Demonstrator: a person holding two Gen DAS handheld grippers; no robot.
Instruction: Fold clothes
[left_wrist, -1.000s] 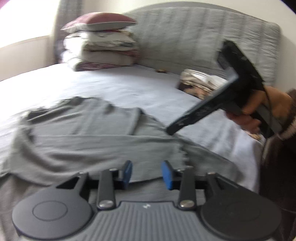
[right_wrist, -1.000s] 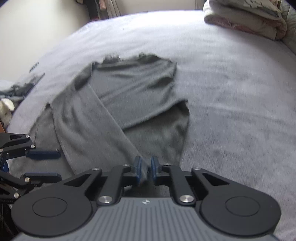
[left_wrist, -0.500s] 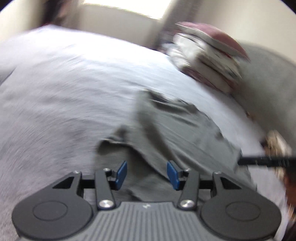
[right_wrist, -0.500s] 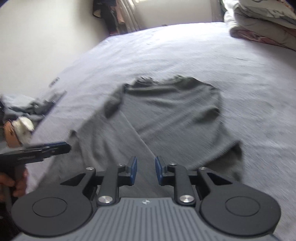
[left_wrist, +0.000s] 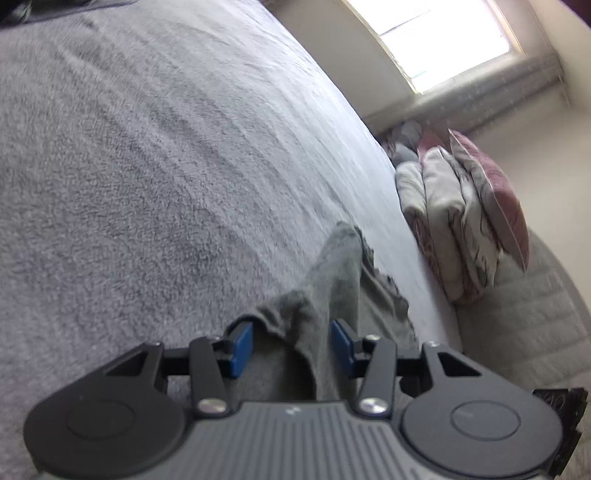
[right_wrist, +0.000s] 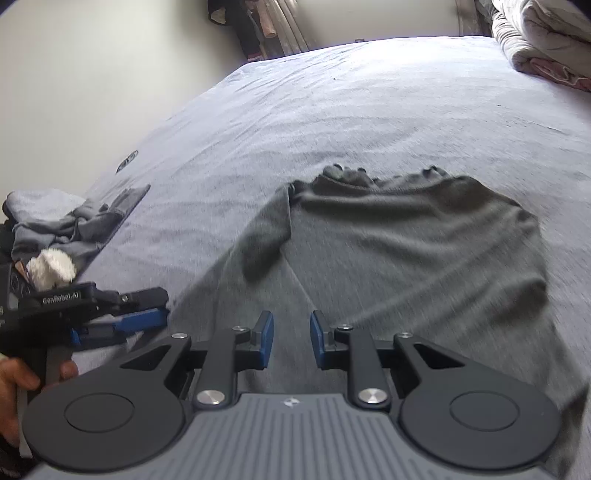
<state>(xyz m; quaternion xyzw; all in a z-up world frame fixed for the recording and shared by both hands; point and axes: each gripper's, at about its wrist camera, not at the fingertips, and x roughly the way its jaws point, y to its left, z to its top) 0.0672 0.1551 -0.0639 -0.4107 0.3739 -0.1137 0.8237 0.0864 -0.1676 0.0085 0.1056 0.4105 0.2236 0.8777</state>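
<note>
A dark grey long-sleeved top (right_wrist: 406, 243) lies partly folded on the bed, one sleeve (right_wrist: 264, 240) bent across its left side. My right gripper (right_wrist: 291, 339) stands open low over the top's near part, nothing between its blue pads. The left gripper (right_wrist: 147, 317) shows at the left of the right wrist view, held by a hand, at the garment's left edge. In the left wrist view my left gripper (left_wrist: 291, 345) is open with a raised fold of the grey top (left_wrist: 332, 273) between its pads, which do not close on it.
The bed's pale grey cover (right_wrist: 332, 103) spreads wide behind the top. A stack of folded bedding and a pink pillow (left_wrist: 465, 214) sits by the padded headboard (left_wrist: 524, 317). A heap of grey clothes (right_wrist: 62, 221) lies at the bed's left edge. A window (left_wrist: 443, 33) is beyond.
My right gripper went from shut to open, its jaws widening further. The left gripper swung left and dropped to the garment's edge, so its view now tilts along the bed with cloth between the pads.
</note>
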